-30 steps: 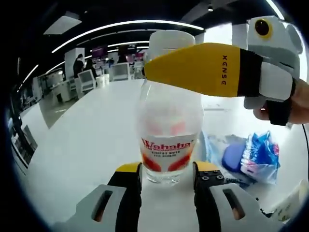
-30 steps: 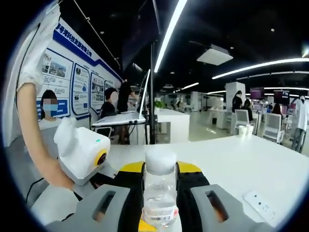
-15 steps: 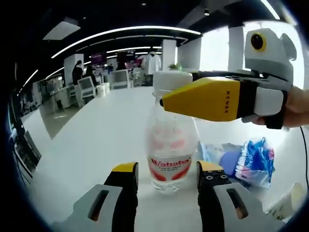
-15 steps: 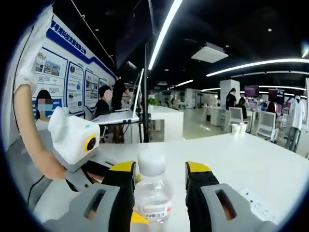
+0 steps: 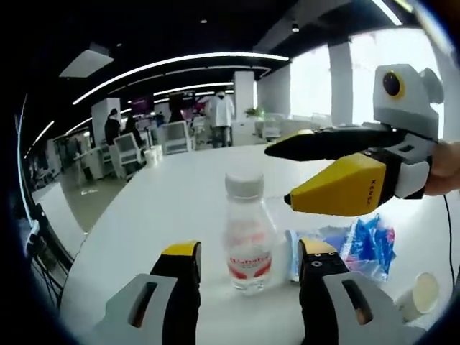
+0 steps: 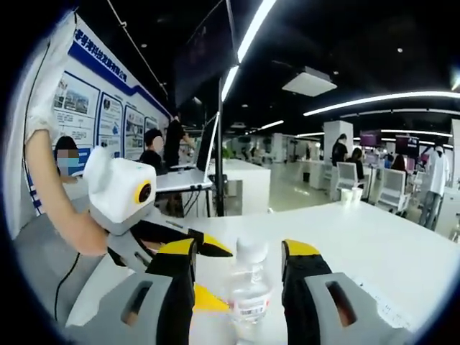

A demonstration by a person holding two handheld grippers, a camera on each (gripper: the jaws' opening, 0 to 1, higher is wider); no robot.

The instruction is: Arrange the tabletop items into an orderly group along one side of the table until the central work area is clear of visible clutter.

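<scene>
No legible text on bottle [image 5: 247, 244]

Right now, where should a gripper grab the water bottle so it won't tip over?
Probably around the water bottle's wide labelled middle, coming in level from the left gripper's side. It stands upright on the white table, both grippers open and apart from it, and its body sits between those jaws; the capped neck is narrower.
</scene>
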